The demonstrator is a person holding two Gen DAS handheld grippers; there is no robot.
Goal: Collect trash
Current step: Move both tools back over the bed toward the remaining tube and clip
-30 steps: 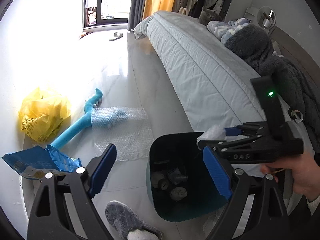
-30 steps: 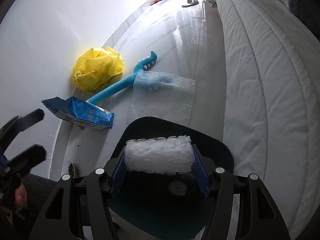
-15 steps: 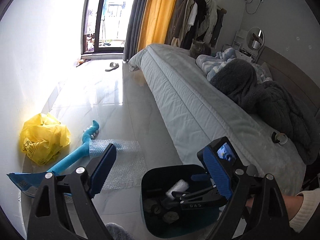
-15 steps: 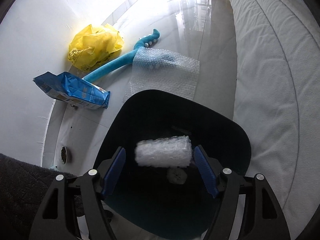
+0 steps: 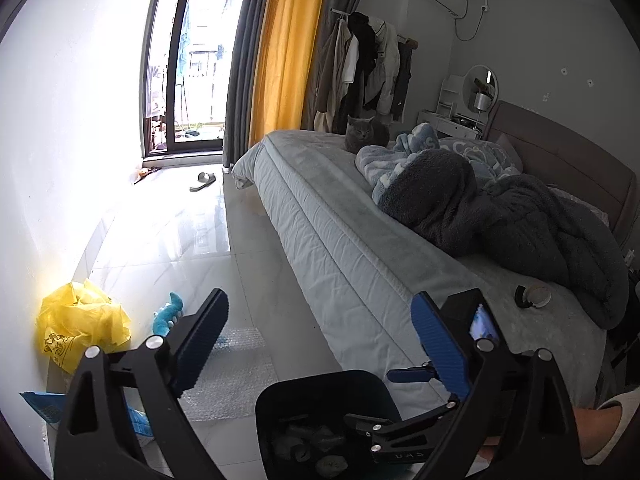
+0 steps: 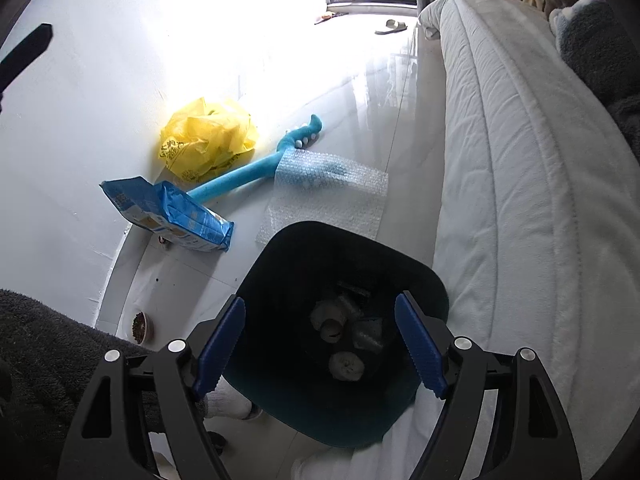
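Note:
My right gripper (image 6: 321, 300) hangs open over the dark bin (image 6: 352, 236), with nothing between its blue pads. Several crumpled and rolled pieces of trash (image 6: 346, 364) lie at the bin's bottom. On the floor beyond the bin are a sheet of bubble wrap (image 6: 328, 196), a blue foam stick (image 6: 248, 176), a blue packet (image 6: 172, 212) and a crumpled yellow plastic bag (image 6: 208, 140). My left gripper (image 5: 319, 298) is open and empty, held higher and to the left of the bin (image 5: 320, 392). The yellow bag (image 5: 80, 328) shows at its lower left.
A bed (image 6: 520, 160) runs along the right, close against the bin, with blankets and a grey cat (image 5: 366, 134) on it. A slipper (image 5: 203, 180) lies near the balcony door. A small pet bowl (image 6: 142, 326) and a person's socked foot (image 6: 228, 400) are beside the bin.
The right gripper opened and the bubble-wrap roll it held dropped into the bin. The left gripper rose and tilted up, so more of the room shows.

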